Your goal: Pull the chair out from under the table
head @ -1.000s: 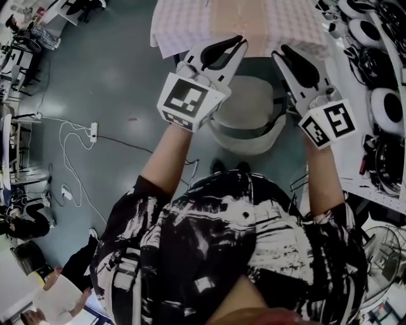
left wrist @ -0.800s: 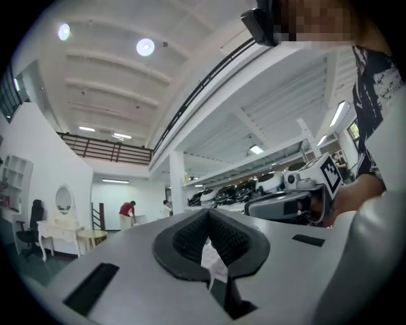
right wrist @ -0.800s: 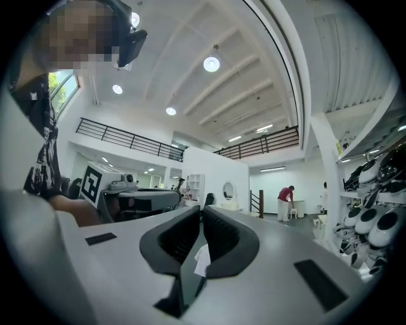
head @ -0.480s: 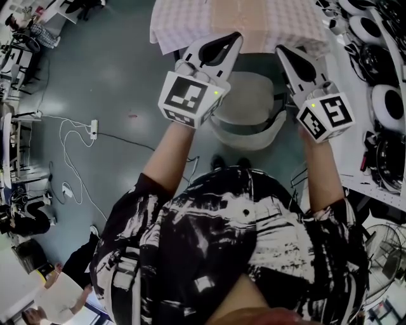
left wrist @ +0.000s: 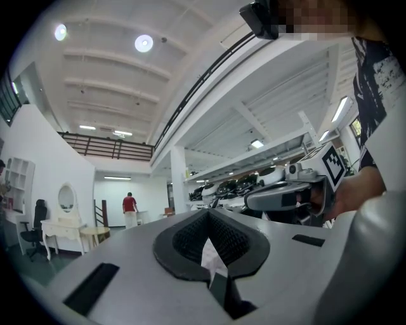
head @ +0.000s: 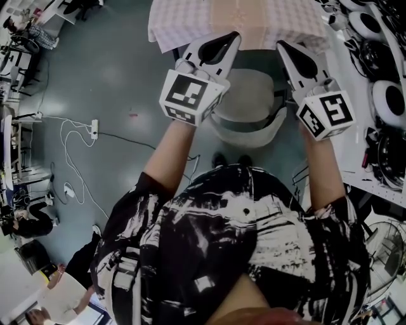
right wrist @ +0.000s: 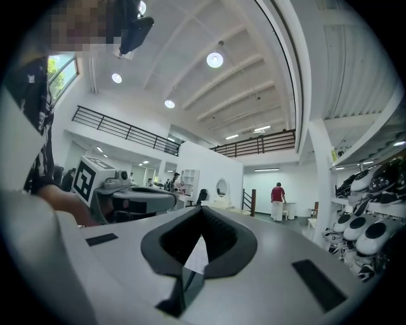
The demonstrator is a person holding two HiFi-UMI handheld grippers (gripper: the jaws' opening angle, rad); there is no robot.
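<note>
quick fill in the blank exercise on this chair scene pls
The left gripper and the right gripper both have their jaws ____.
The chair stands partly ____ the table, which wears a checked cloth.
The power strip lies on the floor on the person's ____ side.
Missing words: shut; under; left.

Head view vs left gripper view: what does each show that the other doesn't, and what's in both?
Head view only: the white round-backed chair, partly under the table with the checked cloth, the grey floor and the person's patterned black-and-white shirt.

Left gripper view only: the round ceiling lamps, a distant person in a red shirt and a white dressing table with an oval mirror.

Both: the left hand-held gripper and the right hand-held gripper, jaws shut.
</note>
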